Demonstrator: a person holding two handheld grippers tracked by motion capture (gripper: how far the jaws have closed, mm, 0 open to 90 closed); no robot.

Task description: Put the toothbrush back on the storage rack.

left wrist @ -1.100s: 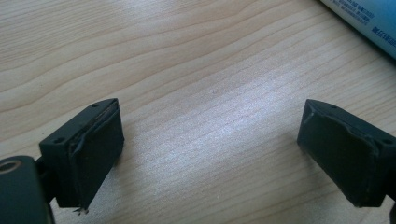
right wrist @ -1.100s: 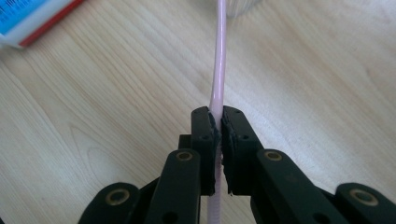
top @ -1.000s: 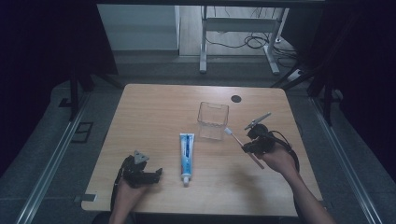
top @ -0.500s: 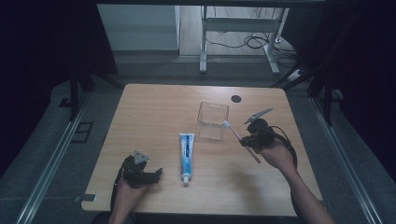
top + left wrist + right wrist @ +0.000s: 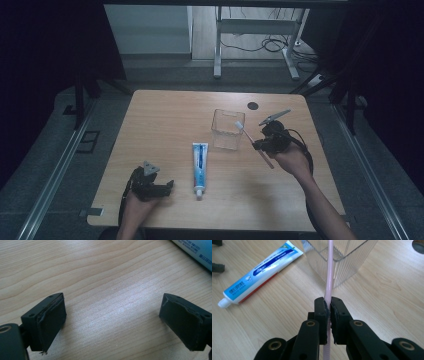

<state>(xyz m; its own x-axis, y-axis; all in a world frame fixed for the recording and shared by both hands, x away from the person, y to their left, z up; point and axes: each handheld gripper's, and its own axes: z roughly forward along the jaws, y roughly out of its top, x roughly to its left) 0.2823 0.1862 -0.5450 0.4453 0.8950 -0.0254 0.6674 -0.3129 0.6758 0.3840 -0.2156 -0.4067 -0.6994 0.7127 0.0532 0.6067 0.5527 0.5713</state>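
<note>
My right gripper (image 5: 260, 145) (image 5: 328, 302) is shut on a pink toothbrush (image 5: 251, 139) (image 5: 329, 275), held above the table at the right. Its white bristle head reaches over the near rim of a clear plastic box (image 5: 228, 129) (image 5: 342, 257) that stands upright at the middle of the table. A blue-and-white toothpaste tube (image 5: 199, 161) (image 5: 259, 272) lies flat in front of the box, cap toward the person. My left gripper (image 5: 162, 187) (image 5: 112, 325) rests low at the front left, open, with bare wood between its jaws. A corner of the tube (image 5: 197, 251) lies beyond it.
A wooden table (image 5: 165, 125) bears everything. A dark round disc (image 5: 253, 105) lies near its far right edge. Beyond the table stand metal desk legs (image 5: 217, 45) and loose cables (image 5: 265, 46) on the floor. Metal rails run along both sides of the table.
My right gripper has carried the toothbrush left and farther toward the clear box, so the brush head now hangs over its rim. The left gripper has not moved.
</note>
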